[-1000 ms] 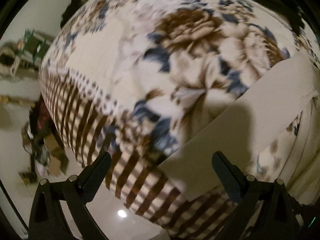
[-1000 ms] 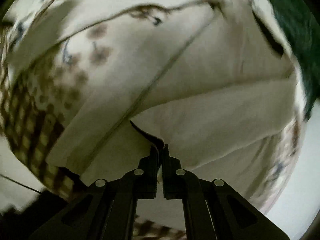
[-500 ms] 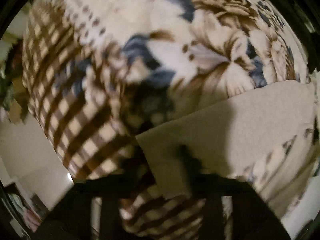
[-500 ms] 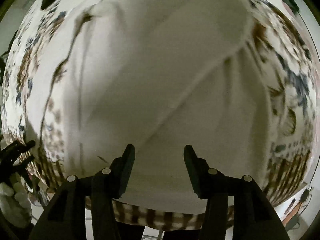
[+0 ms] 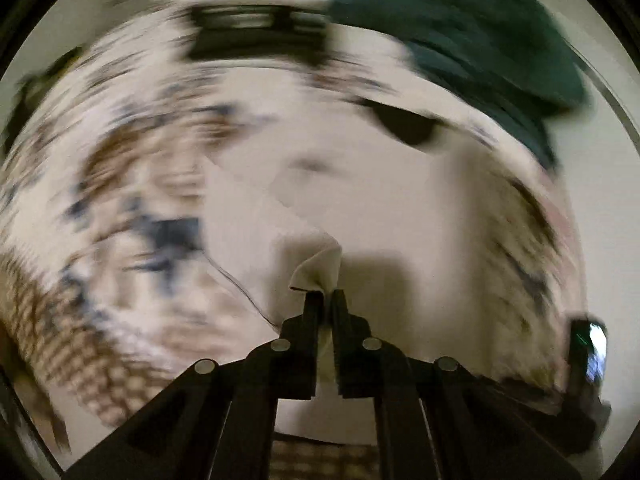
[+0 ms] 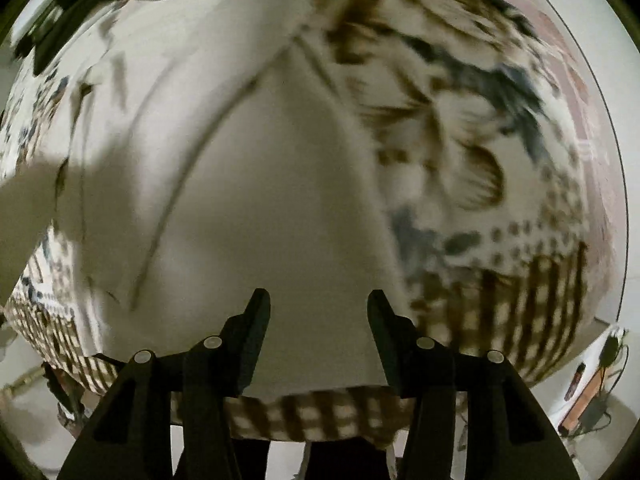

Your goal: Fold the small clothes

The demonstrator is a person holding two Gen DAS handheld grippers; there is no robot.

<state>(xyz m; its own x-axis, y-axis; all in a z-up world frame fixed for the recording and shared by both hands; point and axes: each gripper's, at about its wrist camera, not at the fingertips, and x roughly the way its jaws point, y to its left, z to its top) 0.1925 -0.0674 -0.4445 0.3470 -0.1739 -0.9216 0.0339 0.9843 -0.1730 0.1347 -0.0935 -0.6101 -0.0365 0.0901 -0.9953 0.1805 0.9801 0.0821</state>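
A: What is being risked here?

B: A corner of the beige cloth (image 5: 316, 256), at lower centre of the left view, is being pinched by the left gripper (image 5: 325, 294); being so slightly held, it could be pulled free, undoing the fold.

A: And what is being seen as changed?

B: A second ago those fingers were spread. The right gripper (image 6: 318, 300), then clamped on cloth, is now being held spread above the floral blanket (image 6: 460, 152).

The room light is dim and yellowish. Both my pictures are smeared with blur, most on the flowery blanket (image 5: 120, 208). The round edges bend and go black. A soft shadow lies on the pale cloth (image 6: 280, 200).
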